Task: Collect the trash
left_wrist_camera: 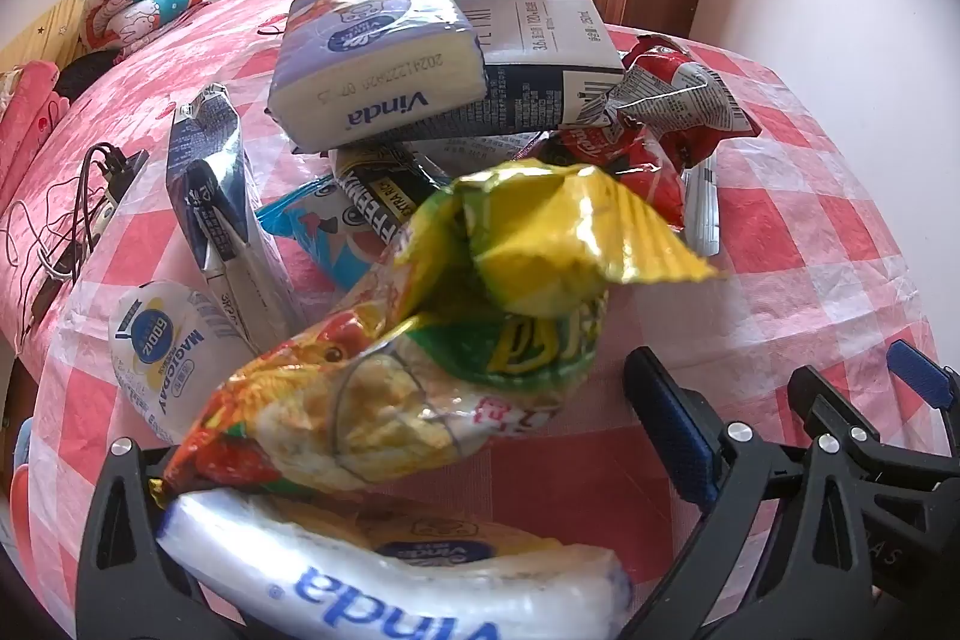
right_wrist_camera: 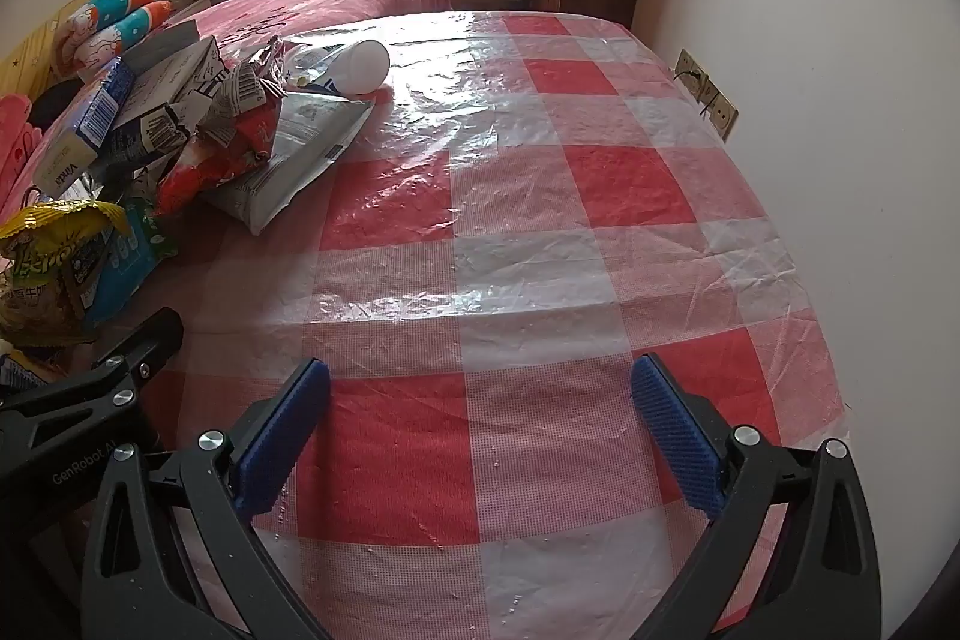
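The trash pile (left_wrist_camera: pixel 420 112) is sitting heaped on the left side of the checkered tablecloth (right_wrist_camera: pixel 600 232), so it's lying right ahead of the left gripper (left_wrist_camera: pixel 408 466) and well off to the left of the right gripper (right_wrist_camera: pixel 480 430). Left one's clearly nearer. Both are spread wide; the right is hanging over bare cloth with nothing in it. The yellow snack bag (left_wrist_camera: pixel 432 340) is running its long axis from near-left to far-right, its near end between the left's open jaws, not squeezed as far as I can tell. A white tissue pack (left_wrist_camera: pixel 384 574) is lying crosswise just nearer.
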`<action>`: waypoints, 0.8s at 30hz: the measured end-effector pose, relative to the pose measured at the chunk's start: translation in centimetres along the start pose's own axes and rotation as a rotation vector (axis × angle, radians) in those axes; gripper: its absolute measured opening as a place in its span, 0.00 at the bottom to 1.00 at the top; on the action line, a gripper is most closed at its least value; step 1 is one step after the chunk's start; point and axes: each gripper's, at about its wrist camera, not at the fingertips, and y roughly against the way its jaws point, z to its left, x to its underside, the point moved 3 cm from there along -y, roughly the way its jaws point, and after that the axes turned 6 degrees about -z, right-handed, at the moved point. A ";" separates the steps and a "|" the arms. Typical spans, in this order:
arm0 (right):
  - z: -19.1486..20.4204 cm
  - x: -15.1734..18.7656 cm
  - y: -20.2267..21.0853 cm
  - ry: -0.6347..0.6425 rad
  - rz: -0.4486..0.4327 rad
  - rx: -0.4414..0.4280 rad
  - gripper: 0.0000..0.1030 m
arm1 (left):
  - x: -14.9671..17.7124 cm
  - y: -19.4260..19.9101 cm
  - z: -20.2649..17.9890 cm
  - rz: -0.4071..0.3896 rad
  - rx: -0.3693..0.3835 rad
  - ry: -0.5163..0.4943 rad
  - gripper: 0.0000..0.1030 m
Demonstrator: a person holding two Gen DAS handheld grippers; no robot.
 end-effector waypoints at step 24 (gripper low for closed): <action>-1.5 2.2 2.7 -0.063 -0.049 -0.012 0.96 | 2.0 2.3 -0.9 -0.038 0.031 -0.028 0.96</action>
